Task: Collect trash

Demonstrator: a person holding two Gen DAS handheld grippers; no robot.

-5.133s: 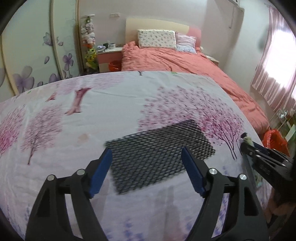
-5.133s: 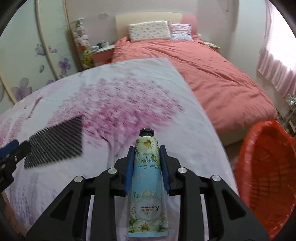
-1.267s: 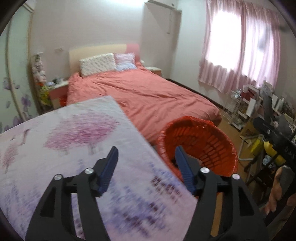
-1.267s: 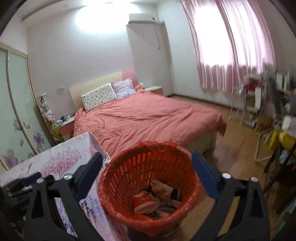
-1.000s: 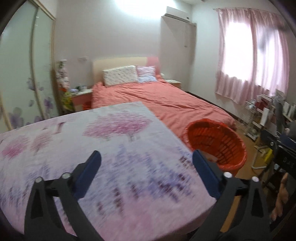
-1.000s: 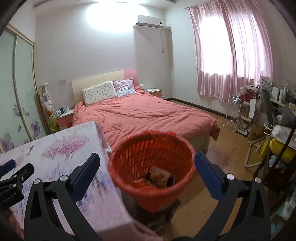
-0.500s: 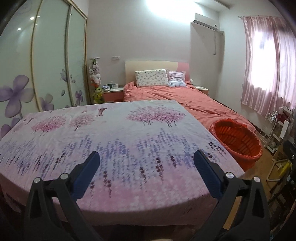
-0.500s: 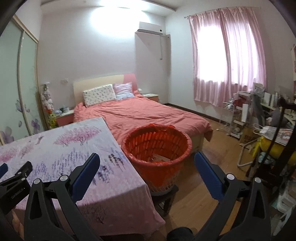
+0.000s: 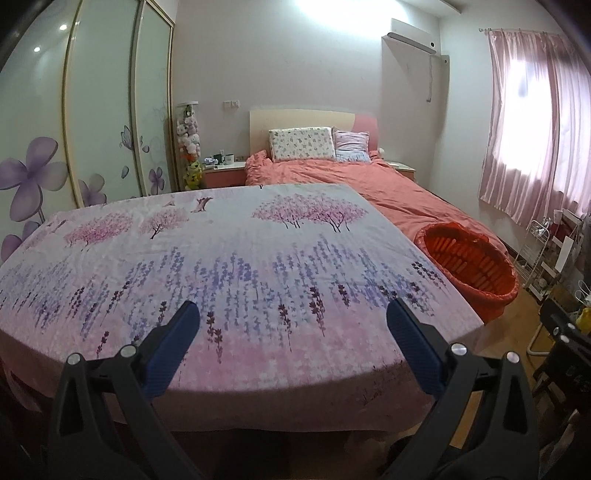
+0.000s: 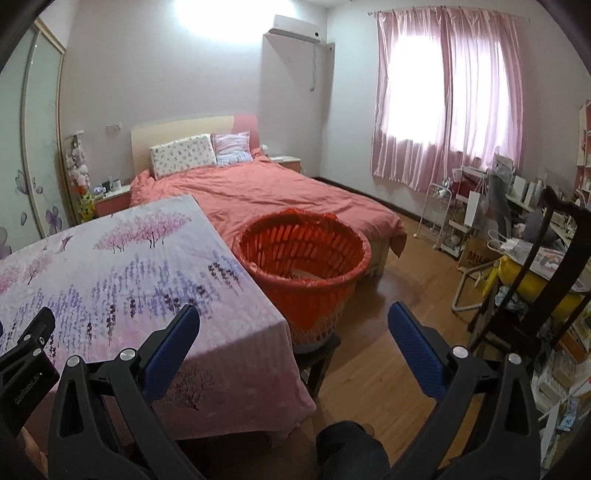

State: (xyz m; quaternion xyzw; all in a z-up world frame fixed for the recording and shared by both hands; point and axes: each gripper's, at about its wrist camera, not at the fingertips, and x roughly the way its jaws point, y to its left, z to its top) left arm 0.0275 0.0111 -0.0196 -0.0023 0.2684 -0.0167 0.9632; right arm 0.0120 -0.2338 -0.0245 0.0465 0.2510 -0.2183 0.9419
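Hovering above the near edge of a table: left gripper (image 9: 291,317), jaws spread wide, nothing between the blue pads (image 9: 173,347). Cloth (image 9: 229,258) on table w/ purple flower and pink tree print, no items on it in either view.

Right gripper (image 10: 293,325): jaws also spread wide, empty, held off the table's right corner, over wood floor (image 10: 373,373). Part of the left gripper's body shows at 8 o'clock in right wrist view.

Basket (image 10: 306,254): orange, slatted wall, lined w/ orange bag; just beside table's right edge, standing on a dark stool (image 10: 317,354). In left view at 3 o'clock, in right view near centre, towards 12 o'clock from the fingers. Inside: a pale flat scrap visible low down, type cannot be told.

Bed (image 10: 273,195): coral cover, 12 o'clock beyond table and basket; two pillows (image 9: 301,144) at headboard.

Wardrobe (image 9: 103,122): sliding doors w/ purple flower decals, 10 o'clock in left view. Stuffed toys (image 9: 188,147) stacked in a column beside nightstand (image 9: 223,173).

Curtain (image 10: 443,92): pink, backlit, 1 o'clock in right view. AC unit (image 10: 293,26) on wall, 12 o'clock.

Clutter at 3 o'clock, right view: white rack (image 10: 443,214), dark chair frame (image 10: 554,266), yellow item behind it, unclear.

Dark rounded shape at 6 o'clock in right view, prob. part of the person; cannot tell which.
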